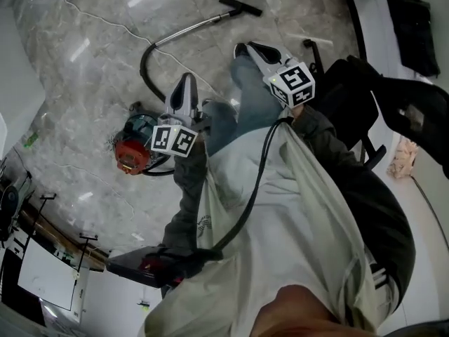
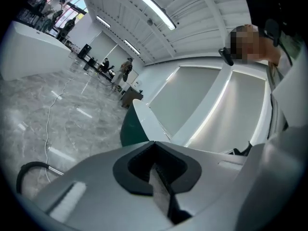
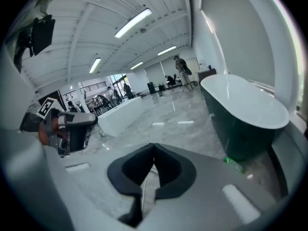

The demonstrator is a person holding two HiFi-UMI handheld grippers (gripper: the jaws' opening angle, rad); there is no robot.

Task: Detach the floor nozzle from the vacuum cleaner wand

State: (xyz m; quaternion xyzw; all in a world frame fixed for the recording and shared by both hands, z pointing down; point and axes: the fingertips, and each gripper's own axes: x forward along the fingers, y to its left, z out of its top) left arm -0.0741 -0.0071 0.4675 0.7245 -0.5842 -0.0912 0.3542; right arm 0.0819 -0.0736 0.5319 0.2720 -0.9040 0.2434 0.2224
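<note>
The flat black floor nozzle (image 1: 240, 5) lies on the far side of the floor, joined to the far end of a slim silver metal wand (image 1: 191, 28). The wand's long axis runs from near-left to far-right, low along the floor, and the nozzle end points far-right. The nozzle's bar sits crosswise to the wand. At the wand's near end a black ribbed hose (image 1: 144, 69) curves back to a red and teal vacuum canister (image 1: 133, 147), which stands near the person's left side.

The left gripper (image 1: 186, 77) is held out above the canister, its jaws closed together on nothing. The right gripper (image 1: 243, 48) reaches farther out, well short of the nozzle, its jaws likewise pressed shut and empty.

The surface is a glossy grey marble floor (image 1: 84, 83) that mirrors the ceiling strip lights, and a thin white cable (image 2: 50, 114) trails across it. The room is a large white hall. A dark green bathtub with a white inside (image 3: 240, 114) stands to the right, a small green bottle (image 3: 235, 164) on the floor beside it, and a long white counter (image 3: 122, 113) stands farther off.
</note>
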